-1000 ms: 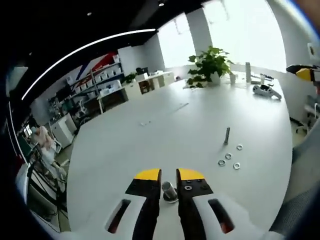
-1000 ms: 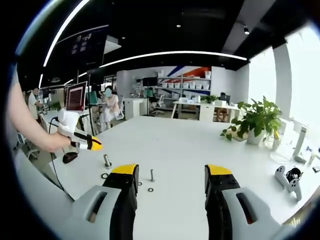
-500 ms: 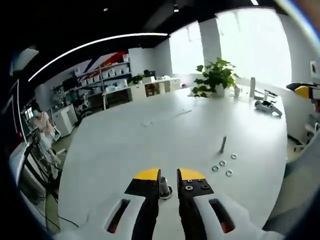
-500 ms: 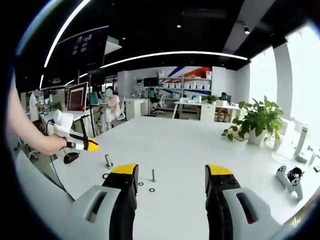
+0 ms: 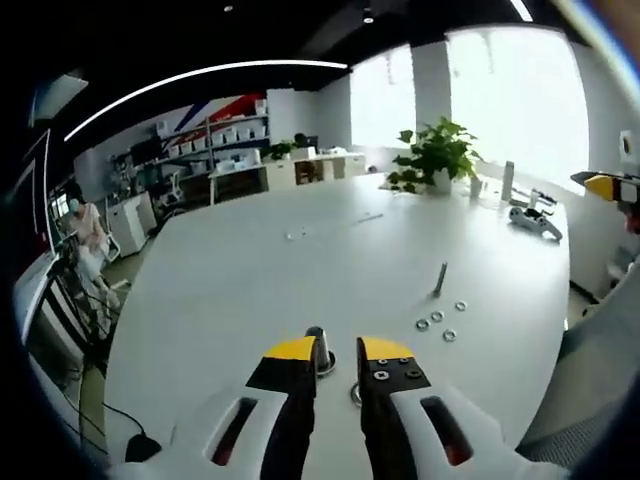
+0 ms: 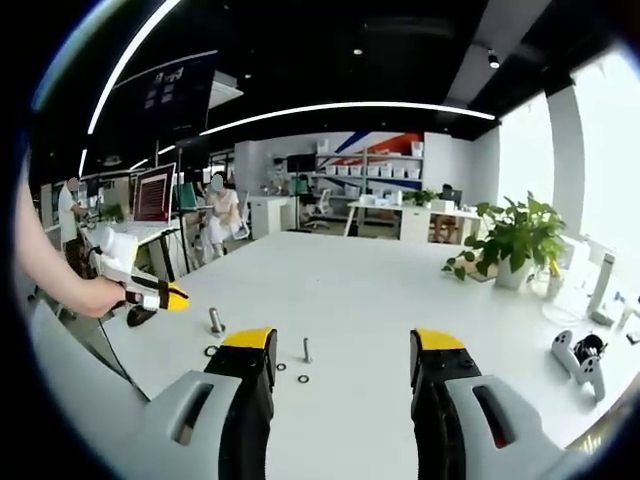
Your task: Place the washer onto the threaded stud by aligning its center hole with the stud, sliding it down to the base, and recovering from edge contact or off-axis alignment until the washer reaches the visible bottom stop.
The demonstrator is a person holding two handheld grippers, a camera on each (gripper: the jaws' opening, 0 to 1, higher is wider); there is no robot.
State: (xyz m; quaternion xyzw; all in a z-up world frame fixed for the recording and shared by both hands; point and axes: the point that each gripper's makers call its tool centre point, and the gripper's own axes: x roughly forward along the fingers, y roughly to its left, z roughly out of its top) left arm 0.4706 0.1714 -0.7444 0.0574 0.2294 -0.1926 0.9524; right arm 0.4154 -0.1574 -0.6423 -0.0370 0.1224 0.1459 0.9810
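Note:
In the left gripper view a short thick stud [image 5: 316,346] stands upright on the white table [image 5: 250,280], just past my left gripper [image 5: 338,352]. Its jaws stand a narrow gap apart with nothing between them. A washer [image 5: 355,392] lies flat on the table beside the right jaw. Farther right stands a thin stud [image 5: 440,278] with several loose washers [image 5: 436,318] around it. The right gripper view has the thick stud [image 6: 216,320], a washer [image 6: 210,351] by its foot and the thin stud [image 6: 306,349]. My right gripper [image 6: 343,345] hangs wide open and holds nothing. A hand holds the left gripper [image 6: 150,292] left of the thick stud.
A potted plant [image 5: 432,150] and a game controller [image 5: 530,218] sit at the table's far side. More desks, shelves and people [image 6: 218,215] stand beyond the table. A black mouse [image 6: 140,315] and cable lie near the table edge by the hand.
My left gripper has drawn back from the thick stud, which stood between its jaws and now stands past the tips. The right gripper has held still.

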